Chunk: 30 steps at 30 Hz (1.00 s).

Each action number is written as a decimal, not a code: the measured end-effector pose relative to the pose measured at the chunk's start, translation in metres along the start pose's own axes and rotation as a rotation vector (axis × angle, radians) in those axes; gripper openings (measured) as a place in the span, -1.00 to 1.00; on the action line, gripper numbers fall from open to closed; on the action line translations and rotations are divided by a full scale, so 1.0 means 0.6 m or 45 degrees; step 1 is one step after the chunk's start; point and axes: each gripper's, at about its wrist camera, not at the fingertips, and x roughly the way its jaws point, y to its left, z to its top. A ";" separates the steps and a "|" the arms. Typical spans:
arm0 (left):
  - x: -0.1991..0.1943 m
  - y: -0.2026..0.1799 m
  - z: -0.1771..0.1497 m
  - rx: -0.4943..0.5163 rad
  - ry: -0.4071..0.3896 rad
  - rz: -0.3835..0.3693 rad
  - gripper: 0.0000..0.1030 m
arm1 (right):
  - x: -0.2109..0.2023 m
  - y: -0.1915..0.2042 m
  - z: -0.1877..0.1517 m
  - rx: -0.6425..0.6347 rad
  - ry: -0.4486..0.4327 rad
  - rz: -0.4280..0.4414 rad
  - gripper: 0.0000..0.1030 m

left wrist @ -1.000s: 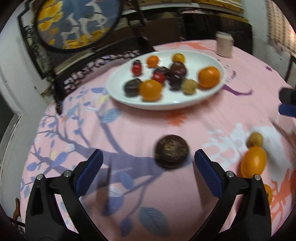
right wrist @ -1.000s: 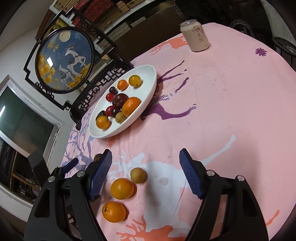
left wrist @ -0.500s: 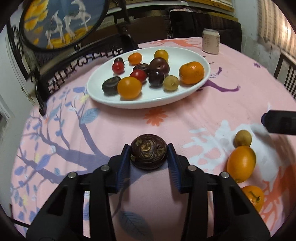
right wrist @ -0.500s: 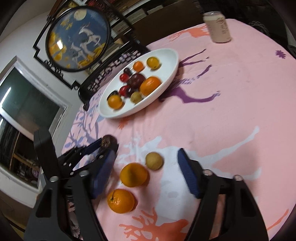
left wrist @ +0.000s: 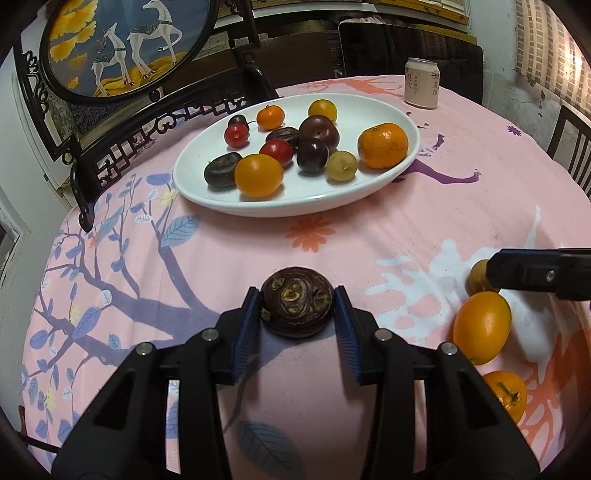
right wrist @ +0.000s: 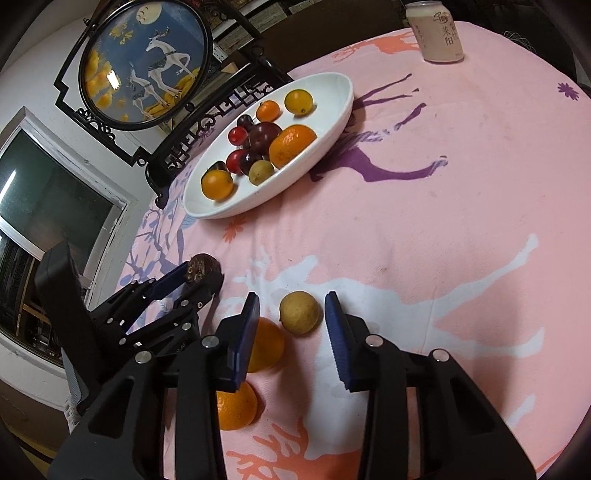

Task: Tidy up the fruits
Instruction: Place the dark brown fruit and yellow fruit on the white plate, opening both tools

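In the upper middle of the left wrist frame, a white plate [left wrist: 384, 184] of fruits is seen. At lower centre, a dark brown fruit [left wrist: 297, 307] is clamped by the left gripper [left wrist: 298, 310]. A small yellowish fruit [right wrist: 299, 312] is straddled, untouched, by the spread right gripper [right wrist: 291, 314].

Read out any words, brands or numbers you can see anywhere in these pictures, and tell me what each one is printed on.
"茉阳": large dark characters down the side of the beige drink can, as best they read.
Round logo near the can's top: too small to read.
Small column of print beside the large characters: too small to read.
No other text is visible.
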 end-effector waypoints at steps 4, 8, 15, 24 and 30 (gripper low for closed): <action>0.000 0.001 0.000 -0.004 0.001 -0.005 -0.19 | 0.009 -0.005 0.001 0.018 0.009 0.009 -0.33; 0.001 0.004 0.001 -0.018 0.004 -0.020 -0.19 | 0.009 -0.006 0.001 0.023 0.012 0.021 -0.52; -0.002 0.006 0.002 -0.021 -0.005 -0.019 -0.21 | 0.010 -0.005 0.000 0.012 0.014 0.013 -0.55; -0.037 0.032 0.022 -0.086 -0.088 0.029 -0.20 | -0.052 -0.009 0.014 0.005 -0.164 0.008 -0.55; -0.030 0.066 0.091 -0.176 -0.098 0.029 -0.20 | -0.069 0.029 0.070 -0.052 -0.252 -0.012 -0.55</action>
